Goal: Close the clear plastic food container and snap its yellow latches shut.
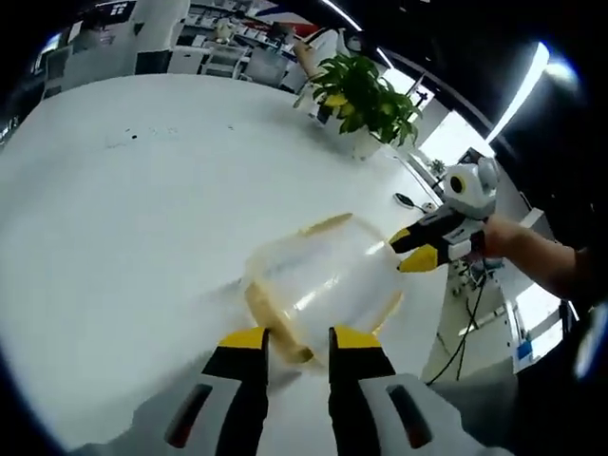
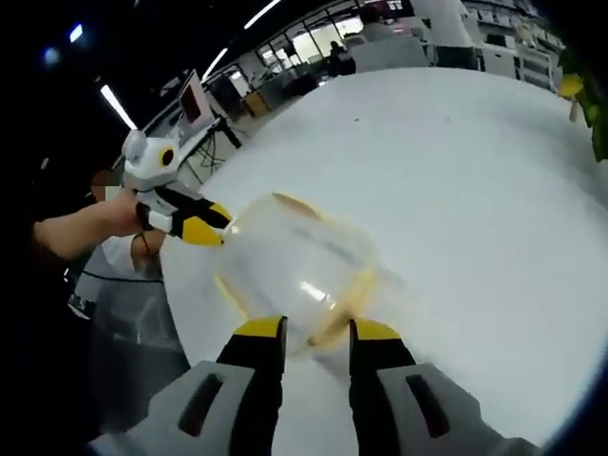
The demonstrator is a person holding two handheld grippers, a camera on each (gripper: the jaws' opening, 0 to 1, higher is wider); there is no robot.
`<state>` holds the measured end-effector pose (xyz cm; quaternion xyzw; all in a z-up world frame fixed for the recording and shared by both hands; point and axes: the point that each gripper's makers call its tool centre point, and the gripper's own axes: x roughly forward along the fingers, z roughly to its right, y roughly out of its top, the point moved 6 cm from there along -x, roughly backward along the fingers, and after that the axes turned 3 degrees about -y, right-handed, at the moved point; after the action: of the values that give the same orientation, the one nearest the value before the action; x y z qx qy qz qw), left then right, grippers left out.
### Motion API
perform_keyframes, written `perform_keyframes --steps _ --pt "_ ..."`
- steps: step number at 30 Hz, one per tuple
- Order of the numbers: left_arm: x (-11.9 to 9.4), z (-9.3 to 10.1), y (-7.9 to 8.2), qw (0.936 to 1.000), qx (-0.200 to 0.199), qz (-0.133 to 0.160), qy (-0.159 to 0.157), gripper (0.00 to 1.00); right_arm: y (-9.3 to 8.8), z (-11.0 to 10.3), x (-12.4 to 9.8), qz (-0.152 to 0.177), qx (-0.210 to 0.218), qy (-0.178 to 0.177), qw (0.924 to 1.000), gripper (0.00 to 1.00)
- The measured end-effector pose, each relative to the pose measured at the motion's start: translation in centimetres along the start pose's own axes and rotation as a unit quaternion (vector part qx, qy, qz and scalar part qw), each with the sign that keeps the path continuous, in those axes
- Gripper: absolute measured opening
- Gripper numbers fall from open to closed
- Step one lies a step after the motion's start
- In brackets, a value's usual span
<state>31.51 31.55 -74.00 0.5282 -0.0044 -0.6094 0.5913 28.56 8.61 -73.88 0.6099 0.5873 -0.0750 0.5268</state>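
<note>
Left gripper view: left gripper [image 1: 297, 340] and right gripper [image 1: 415, 251] flank the blurred container [image 1: 323, 285], fingers apart on both.

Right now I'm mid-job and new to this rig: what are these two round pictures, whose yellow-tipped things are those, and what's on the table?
There is no robot arm. A person holds a hand tool with two fingers in each hand, and a fisheye camera rides on each tool.

In the left gripper view, the left gripper rises from the bottom; the right gripper enters from the right.

In the right gripper view, the right gripper is at the bottom, and the left one comes in from the left.

On the white table sits the clear plastic food container with yellow latches. Both tools meet it from opposite sides, fingers parted. A potted plant stands beyond.
</note>
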Motion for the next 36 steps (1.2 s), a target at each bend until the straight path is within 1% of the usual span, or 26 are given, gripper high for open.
perform_keyframes --steps 1,2,3,4,5,7,9,15,17,18,19,20,22,23,24,25,26,27,28,29,30,31,32,34,35,36 --pt "0.1 0.1 -0.1 0.9999 -0.013 -0.004 -0.002 0.18 0.1 -0.2 0.0 0.002 -0.010 0.019 0.9998 0.22" --pt "0.2 -0.2 0.1 0.9999 -0.010 -0.009 -0.005 0.18 0.1 0.0 -0.2 0.004 -0.005 0.014 0.9999 0.22" --pt "0.3 -0.3 0.2 0.9998 -0.013 -0.013 -0.007 0.17 0.1 0.1 -0.3 0.005 -0.006 0.018 0.9998 0.22" --pt "0.3 -0.3 0.6 0.9998 0.007 -0.007 -0.016 0.16 0.2 0.1 -0.5 0.015 -0.007 0.024 0.9996 0.22" --pt "-0.2 -0.2 0.6 0.9997 -0.005 -0.020 -0.013 0.16 0.1 -0.1 -0.5 0.012 -0.008 0.023 0.9996 0.22" --pt "-0.4 -0.1 0.9 0.9997 -0.003 -0.023 -0.012 0.16 0.1 -0.2 -0.8 0.014 -0.008 0.022 0.9996 0.22" --pt "0.0 -0.1 0.5 0.9995 -0.030 -0.014 -0.003 0.17 0.1 -0.2 -1.0 0.015 0.003 0.021 0.9997 0.22" --pt "-0.1 0.3 -0.1 0.9990 -0.038 -0.024 0.007 0.18 0.2 -0.6 -1.1 -0.003 0.010 0.015 0.9998 0.24" --pt "-0.1 0.4 -0.2 0.9993 -0.026 -0.026 0.005 0.19 0.2 -0.8 -1.1 -0.009 0.007 0.009 0.9999 0.24" --pt "-0.2 0.4 -0.2 0.9994 -0.024 -0.026 0.006 0.19 0.3 -0.8 -1.2 -0.011 -0.015 0.002 0.9998 0.24" --pt "-0.2 0.3 0.0 0.9997 -0.001 -0.020 0.013 0.19 0.4 -0.9 -1.4 -0.014 -0.044 -0.009 0.9989 0.24" --pt "-0.3 0.3 0.4 0.9985 0.043 -0.006 0.033 0.20 0.5 -1.0 -1.5 -0.019 -0.069 -0.016 0.9973 0.23" --pt "-0.5 0.5 0.6 0.9932 0.101 -0.010 0.058 0.23 0.6 -1.2 -1.9 -0.033 -0.121 -0.027 0.9917 0.20" --pt "-0.6 0.5 0.8 0.9902 0.123 -0.010 0.067 0.23 0.8 -1.2 -1.9 -0.039 -0.149 -0.031 0.9876 0.20" --pt "-0.8 0.6 1.2 0.9853 0.155 -0.007 0.071 0.22 1.1 -1.3 -2.1 -0.036 -0.180 -0.040 0.9822 0.24" --pt "-0.8 0.7 1.4 0.9838 0.164 -0.004 0.072 0.22 1.5 -1.4 -2.0 -0.028 -0.193 -0.043 0.9798 0.31" --pt "-1.0 1.0 1.7 0.9825 0.175 0.000 0.065 0.22 1.9 -1.3 -1.9 -0.026 -0.211 -0.036 0.9765 0.35" --pt "-1.0 1.3 1.9 0.9826 0.176 -0.001 0.059 0.22 2.2 -1.2 -1.8 -0.028 -0.226 -0.032 0.9732 0.33" --pt "-0.9 1.6 2.3 0.9805 0.190 -0.002 0.050 0.22 2.6 -1.4 -1.8 -0.029 -0.253 -0.028 0.9666 0.29" --pt "-0.8 1.9 2.6 0.9762 0.212 -0.001 0.046 0.22 3.0 -1.5 -1.6 -0.029 -0.268 -0.029 0.9626 0.26" --pt "-0.5 2.4 3.1 0.9701 0.240 -0.005 0.038 0.22 3.5 -1.8 -1.3 -0.027 -0.286 -0.028 0.9575 0.27" --pt "-0.2 2.8 3.3 0.9658 0.258 -0.011 0.029 0.22 3.8 -2.0 -1.0 -0.028 -0.290 -0.025 0.9562 0.28" --pt "0.4 3.2 3.6 0.9575 0.287 -0.019 0.019 0.22 4.2 -2.5 -0.7 -0.029 -0.292 -0.023 0.9556 0.29" --pt "1.0 3.6 3.8 0.9460 0.322 -0.036 0.016 0.21 4.6 -3.3 0.1 -0.029 -0.300 -0.014 0.9534 0.30" --pt "1.5 3.8 3.9 0.9384 0.343 -0.040 0.015 0.21 4.8 -3.8 0.8 -0.031 -0.309 -0.004 0.9507 0.30" --pt "1.9 4.0 4.0 0.9343 0.354 -0.044 0.010 0.21 4.8 -4.1 1.2 -0.032 -0.314 -0.001 0.9490 0.29"
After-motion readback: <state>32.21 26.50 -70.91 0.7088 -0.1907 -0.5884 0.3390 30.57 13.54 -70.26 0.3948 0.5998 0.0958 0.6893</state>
